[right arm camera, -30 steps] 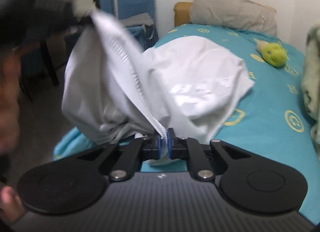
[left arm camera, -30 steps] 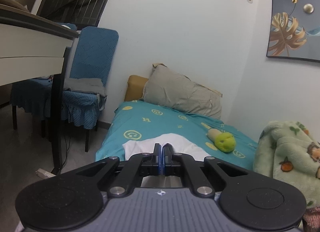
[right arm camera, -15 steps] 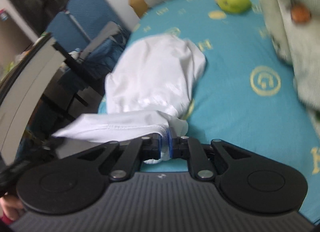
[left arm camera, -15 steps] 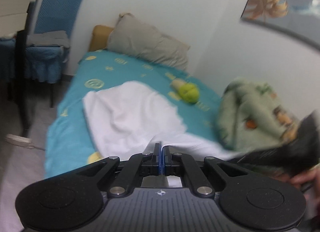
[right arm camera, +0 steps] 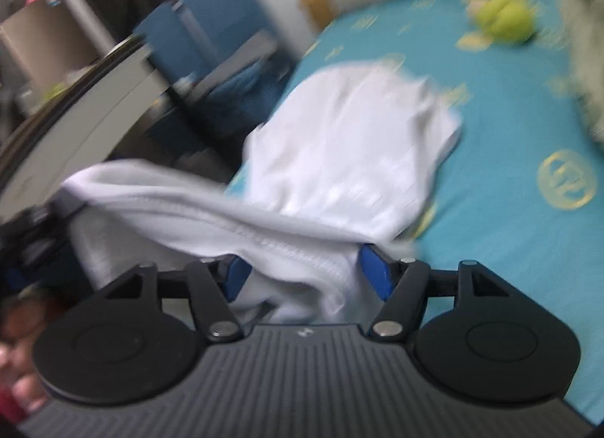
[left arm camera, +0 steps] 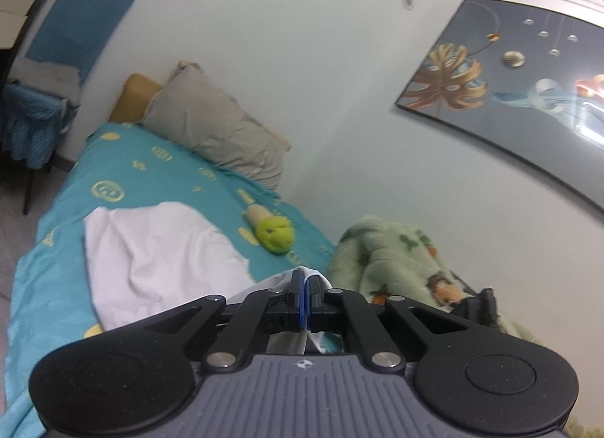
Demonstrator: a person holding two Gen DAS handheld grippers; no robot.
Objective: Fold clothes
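A white garment (left arm camera: 158, 260) lies partly spread on the teal bed sheet (left arm camera: 132, 181). My left gripper (left arm camera: 304, 289) is shut on a hem of it, and cloth bunches around the blue pads. In the right wrist view the same white garment (right arm camera: 347, 158) stretches from the bed to my right gripper (right arm camera: 305, 275). The right jaws stand wide apart, with the hem draped loosely between the blue pads (right arm camera: 372, 273). The view is motion-blurred.
A grey pillow (left arm camera: 215, 136) lies at the head of the bed. A green plush toy (left arm camera: 273, 234) sits beside the garment. A green fleece blanket (left arm camera: 400, 268) is heaped at the right. A blue chair (right arm camera: 211, 56) and a desk (right arm camera: 75, 109) stand left of the bed.
My right gripper has opened and its hold on the hem is released. My left gripper has tilted upward, still shut on the garment, which has spread further onto the bed.
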